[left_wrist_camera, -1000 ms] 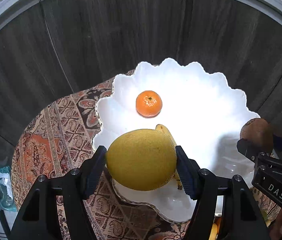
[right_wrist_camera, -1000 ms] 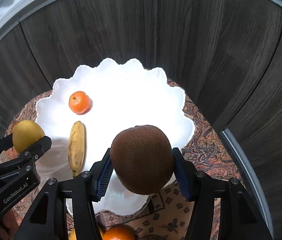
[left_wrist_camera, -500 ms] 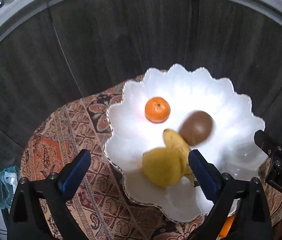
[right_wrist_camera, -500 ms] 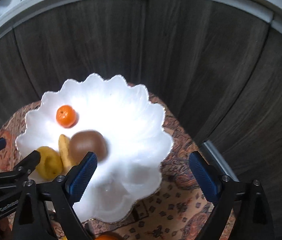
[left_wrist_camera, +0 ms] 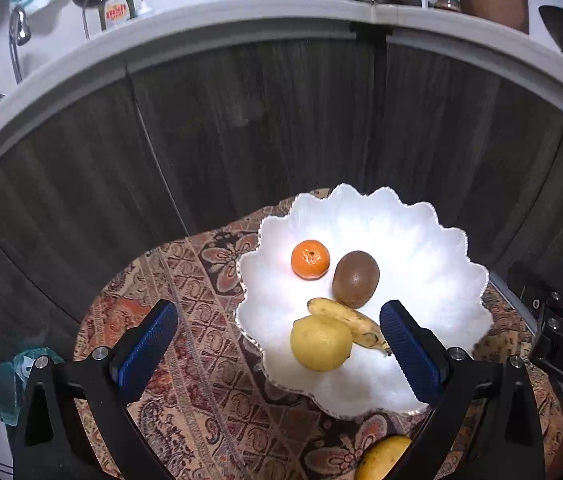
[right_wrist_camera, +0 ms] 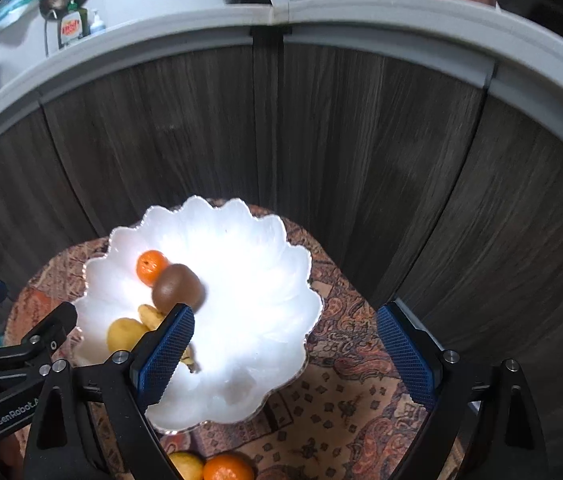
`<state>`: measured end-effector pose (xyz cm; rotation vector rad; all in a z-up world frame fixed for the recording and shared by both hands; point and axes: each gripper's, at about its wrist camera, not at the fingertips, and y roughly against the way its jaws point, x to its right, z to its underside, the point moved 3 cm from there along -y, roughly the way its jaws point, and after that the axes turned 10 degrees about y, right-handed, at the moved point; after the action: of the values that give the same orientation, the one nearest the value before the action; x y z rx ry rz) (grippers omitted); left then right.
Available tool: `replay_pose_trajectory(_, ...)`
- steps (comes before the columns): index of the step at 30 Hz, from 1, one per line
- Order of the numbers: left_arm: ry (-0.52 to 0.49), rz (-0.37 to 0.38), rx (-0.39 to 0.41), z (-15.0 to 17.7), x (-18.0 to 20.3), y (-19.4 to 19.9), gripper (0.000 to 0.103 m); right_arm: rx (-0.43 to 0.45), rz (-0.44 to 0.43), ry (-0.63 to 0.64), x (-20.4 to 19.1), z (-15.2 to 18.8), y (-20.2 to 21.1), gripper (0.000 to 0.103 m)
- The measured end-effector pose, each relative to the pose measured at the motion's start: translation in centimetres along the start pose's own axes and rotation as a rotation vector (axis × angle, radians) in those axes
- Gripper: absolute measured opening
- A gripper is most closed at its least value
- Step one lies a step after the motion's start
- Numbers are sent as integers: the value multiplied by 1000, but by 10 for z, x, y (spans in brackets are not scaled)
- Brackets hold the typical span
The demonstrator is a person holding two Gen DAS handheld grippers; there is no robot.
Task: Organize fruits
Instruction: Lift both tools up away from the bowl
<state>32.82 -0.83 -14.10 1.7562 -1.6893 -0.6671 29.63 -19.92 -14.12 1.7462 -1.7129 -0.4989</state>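
**Both grippers empty above the white bowl**

Landmark: scalloped white bowl (left_wrist_camera: pixel 447 276) on a patterned cloth (left_wrist_camera: pixel 185 332).

In the bowl: tangerine (left_wrist_camera: pixel 310 259) toward the far left; kiwi (left_wrist_camera: pixel 356 279) just beside it, nearer the centre; small banana (left_wrist_camera: pixel 347 322) in front of the kiwi; lemon (left_wrist_camera: pixel 320 343) touching the banana, near the bowl's front rim.

Left gripper (left_wrist_camera: pixel 279 354): jaws spread wide, nothing between the pads (lemon shows below, apart from them). Jaws have just been opening.

Right gripper (right_wrist_camera: pixel 285 354): jaws likewise spread, empty, having just opened, above the bowl's right side.

Outside the bowl, in front of it: an orange (right_wrist_camera: pixel 227 467) and a yellow fruit (right_wrist_camera: pixel 185 465) on the cloth.
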Motion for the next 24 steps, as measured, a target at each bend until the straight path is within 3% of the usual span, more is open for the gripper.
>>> replay_pose_trajectory(10, 26, 12, 45, 9, -7, 48, 103, 41, -8, -1, 1, 6, 45, 93)
replay_pose_trajectory(24, 8, 34, 48, 42, 1, 78, 103, 47, -19, -6, 6, 35, 75, 93)
